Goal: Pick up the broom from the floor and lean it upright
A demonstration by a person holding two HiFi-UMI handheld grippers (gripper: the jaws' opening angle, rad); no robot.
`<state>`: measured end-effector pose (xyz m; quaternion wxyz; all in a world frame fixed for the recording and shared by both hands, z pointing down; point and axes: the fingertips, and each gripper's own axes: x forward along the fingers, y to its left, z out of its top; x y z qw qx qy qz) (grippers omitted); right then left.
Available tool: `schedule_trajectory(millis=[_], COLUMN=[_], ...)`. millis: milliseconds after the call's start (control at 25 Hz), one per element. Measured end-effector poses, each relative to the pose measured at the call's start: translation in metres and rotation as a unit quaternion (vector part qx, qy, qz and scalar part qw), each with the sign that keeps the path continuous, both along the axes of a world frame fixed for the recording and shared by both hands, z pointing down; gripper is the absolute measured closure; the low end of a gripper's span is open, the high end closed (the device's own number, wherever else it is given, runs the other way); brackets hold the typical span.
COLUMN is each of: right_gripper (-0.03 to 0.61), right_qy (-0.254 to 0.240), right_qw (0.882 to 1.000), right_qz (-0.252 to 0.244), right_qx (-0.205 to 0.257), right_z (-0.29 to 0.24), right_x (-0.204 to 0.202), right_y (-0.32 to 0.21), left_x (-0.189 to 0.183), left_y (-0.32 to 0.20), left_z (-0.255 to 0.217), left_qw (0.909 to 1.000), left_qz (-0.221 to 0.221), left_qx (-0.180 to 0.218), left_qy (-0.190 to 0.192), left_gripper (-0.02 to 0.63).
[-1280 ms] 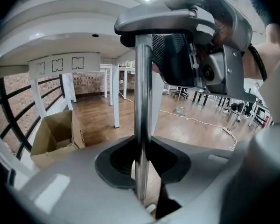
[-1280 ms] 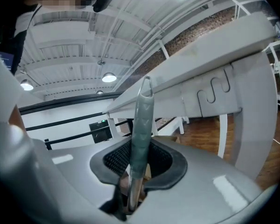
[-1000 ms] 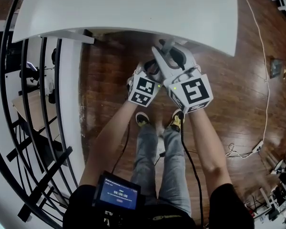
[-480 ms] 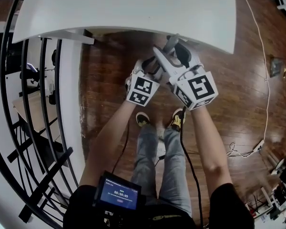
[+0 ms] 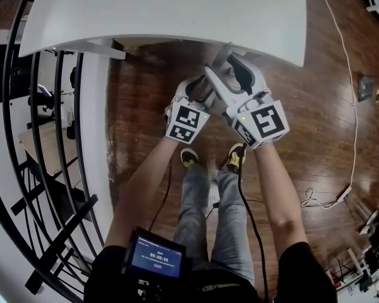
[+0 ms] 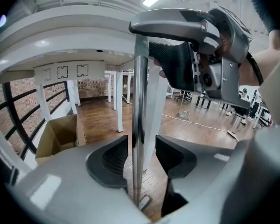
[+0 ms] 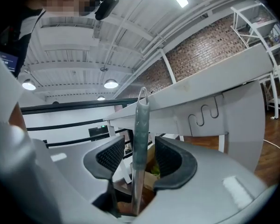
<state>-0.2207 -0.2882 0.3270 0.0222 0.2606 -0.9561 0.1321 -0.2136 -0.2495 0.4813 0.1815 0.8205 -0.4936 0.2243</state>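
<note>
The broom's metal handle (image 6: 139, 125) stands upright, and its grey top grip (image 7: 141, 125) with a wire hang loop rests by the edge of the white table (image 5: 164, 11). In the head view only the handle's top (image 5: 222, 57) shows, at the table edge. My left gripper (image 6: 142, 160) is lower on the handle; its jaws are opening, with the handle between them close to the left pad but not pressed. My right gripper (image 7: 139, 157) is at the top grip with its jaws opening and a gap on both sides. The two grippers (image 5: 201, 92) (image 5: 226, 68) sit close together.
Black railing bars (image 5: 57, 137) run down the left side. A cardboard box (image 6: 60, 132) stands on the wooden floor beyond the table legs. A white cable (image 5: 350, 106) crosses the floor at the right. Wire hooks (image 7: 203, 113) hang under the table. The person's shoes (image 5: 189, 158) are below the grippers.
Both grippers' jaws have spread apart around the handle. The right gripper has shifted slightly up and right in the head view; the left has stayed put.
</note>
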Motion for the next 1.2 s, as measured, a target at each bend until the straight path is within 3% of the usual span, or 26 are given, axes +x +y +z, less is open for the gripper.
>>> schedule_trajectory(millis=[160,360,480,520,600,800,960,1200], right_gripper=[0.371,0.413,0.488,0.554,0.574,0.574,0.574,0.574], right_qy=[-0.004,0.029,0.036,0.038,0.052,0.089,0.080,0.067], right_qw=[1.000,0.999,0.998,0.998,0.997,0.994,0.994,0.994], right_qz=[0.006,0.027,0.030,0.024,0.004,-0.039,-0.068,-0.086], right_qx=[0.001,-0.001,-0.032,-0.043,-0.057,-0.053,-0.040,-0.033], right_z=[-0.004,0.010,0.008,0.002,-0.016,-0.090,-0.144,-0.183], right_x=[0.011,0.044,0.070,0.077,0.087,0.114,0.125,0.157], right_y=[0.007,0.022,0.050,0.060,0.087,0.168,0.224,0.265], left_x=[-0.009,-0.040,-0.054,-0.058,-0.057,-0.021,0.009,0.073], left_y=[0.008,0.042,0.091,0.105,0.137,0.206,0.243,0.259], left_z=[-0.003,-0.027,-0.061,-0.079,-0.122,-0.236,-0.305,-0.352], left_qw=[0.9999,0.9960,0.9937,0.9930,0.9924,0.9908,0.9854,0.9836], left_qz=[-0.015,-0.087,-0.111,-0.117,-0.122,-0.130,-0.153,-0.152], left_qx=[-0.004,-0.004,-0.003,-0.001,0.005,0.025,0.042,0.081], left_qy=[-0.001,0.022,0.015,0.013,0.013,0.028,0.062,0.055], left_gripper=[0.411,0.417,0.494,0.590,0.598,0.597,0.597,0.597])
